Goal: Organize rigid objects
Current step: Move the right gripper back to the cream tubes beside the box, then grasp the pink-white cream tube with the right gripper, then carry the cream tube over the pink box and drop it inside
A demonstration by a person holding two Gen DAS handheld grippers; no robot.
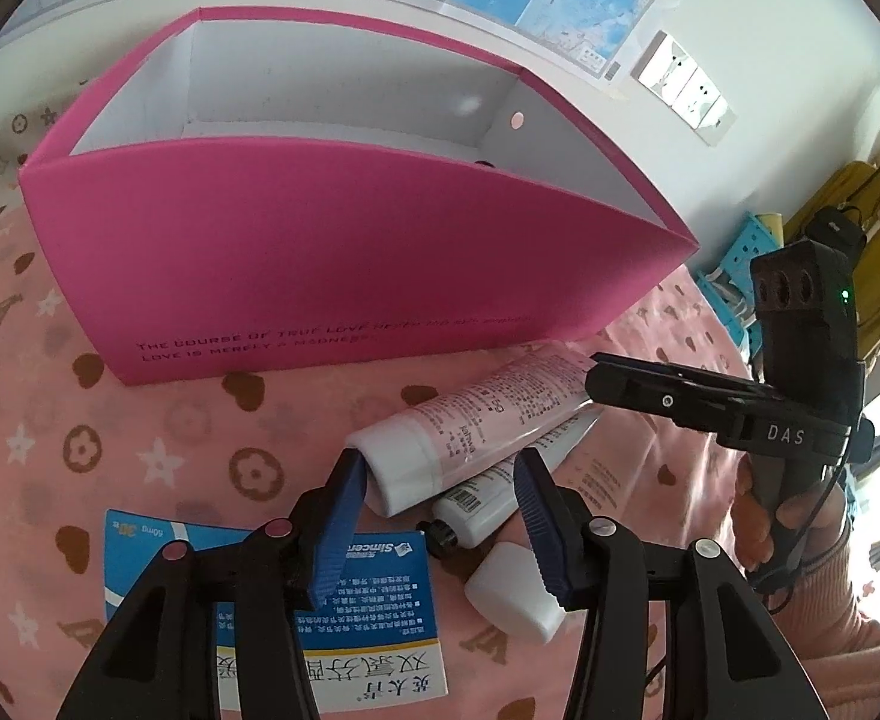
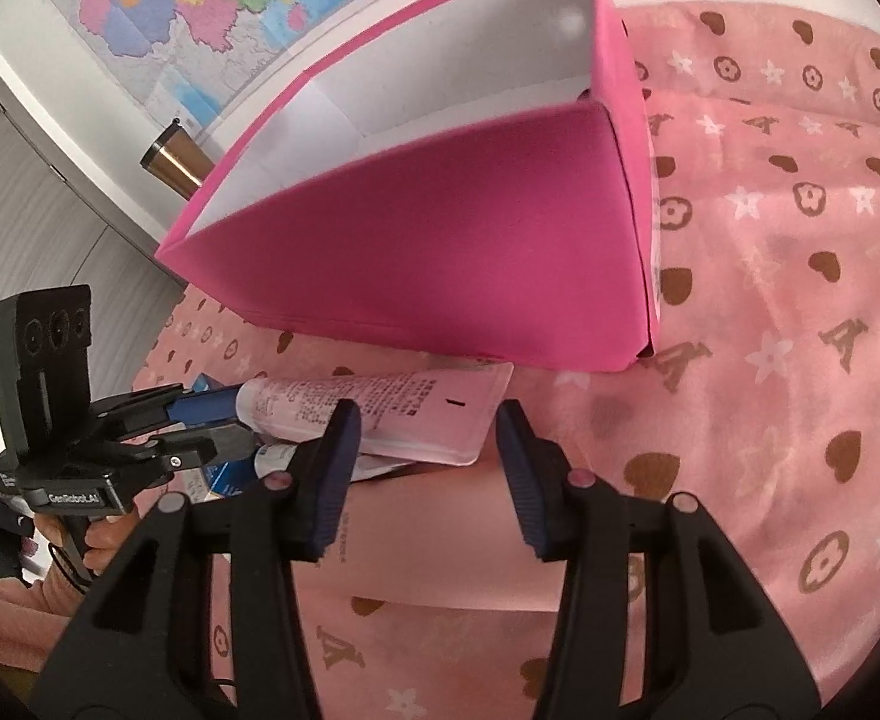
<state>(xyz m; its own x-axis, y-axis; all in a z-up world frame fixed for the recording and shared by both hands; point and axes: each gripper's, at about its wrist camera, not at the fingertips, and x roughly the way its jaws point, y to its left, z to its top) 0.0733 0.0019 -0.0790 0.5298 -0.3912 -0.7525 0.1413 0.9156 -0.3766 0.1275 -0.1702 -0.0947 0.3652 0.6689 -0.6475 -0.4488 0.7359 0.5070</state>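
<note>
A pink tube [image 1: 488, 414] with a white cap lies on the bedspread in front of the open pink box [image 1: 320, 276]. Under it lies a white tube [image 1: 488, 498] with a black cap. My left gripper [image 1: 440, 474] is open, and the pink tube's cap and the white tube sit between its fingertips. From the right, my right gripper [image 1: 596, 381] reaches the tube's flat end. In the right wrist view the right gripper [image 2: 428, 426] is open. The pink tube's [image 2: 404, 414] crimped end lies between its pads. The pink box [image 2: 440, 252] stands just behind. The left gripper [image 2: 233, 423] is at the cap end.
A blue medicine box [image 1: 374, 588] and a white block [image 1: 512, 594] lie near my left fingers. A pale pink flat packet [image 2: 440, 540] lies under the right gripper. A metal flask [image 2: 173, 159] stands behind the box. A blue basket [image 1: 740, 264] and yellow bag [image 1: 878, 222] are far right.
</note>
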